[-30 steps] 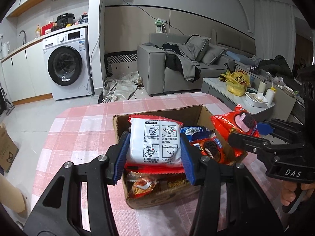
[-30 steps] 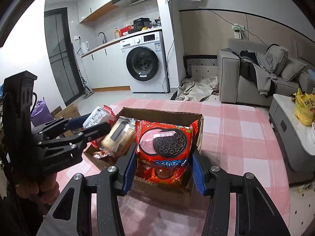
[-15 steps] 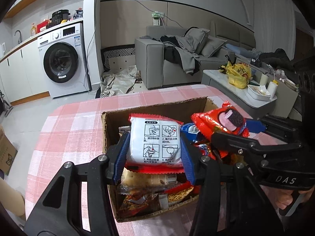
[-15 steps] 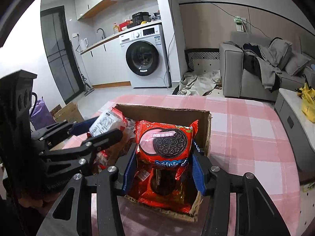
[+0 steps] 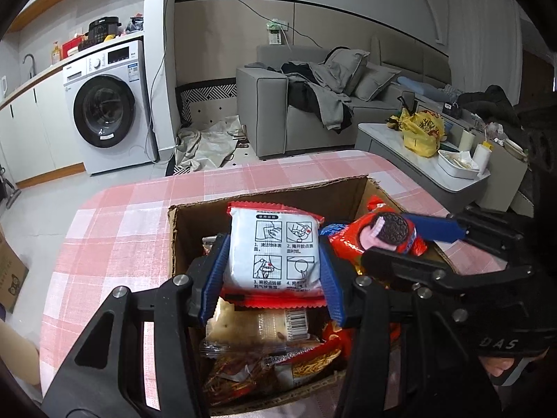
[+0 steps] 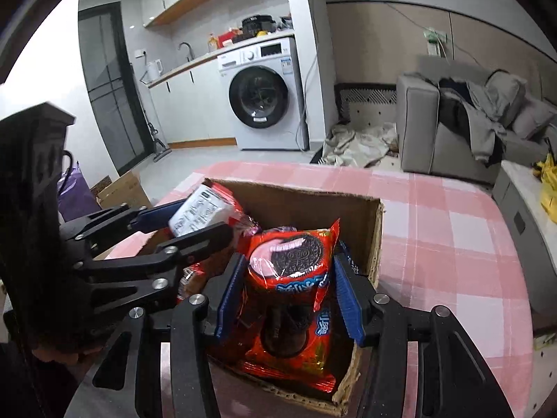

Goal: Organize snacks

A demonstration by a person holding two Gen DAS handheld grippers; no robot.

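Clamping a white packet (image 5: 273, 252) with red sealed edges between its blue pads, the left tool (image 5: 271, 271) holds it upright over the open cardboard box (image 5: 264, 198), which sits on the pink checked bench (image 5: 122, 216). Below that packet, inside the box, lie a clear cracker pack (image 5: 257, 325) and a bag of stick snacks (image 5: 264, 369). Just to the right of the left tool, the right tool (image 6: 289, 296) is clenched on a red Oreo bag (image 6: 290, 261), its blue pads pressing both sides of the bag above the box's right-hand part. Beneath it, a second red Oreo bag (image 6: 296, 345) rests inside the box against the near wall. Seen from the right tool, the left one reaches in from the left with its white packet tilted over the box.
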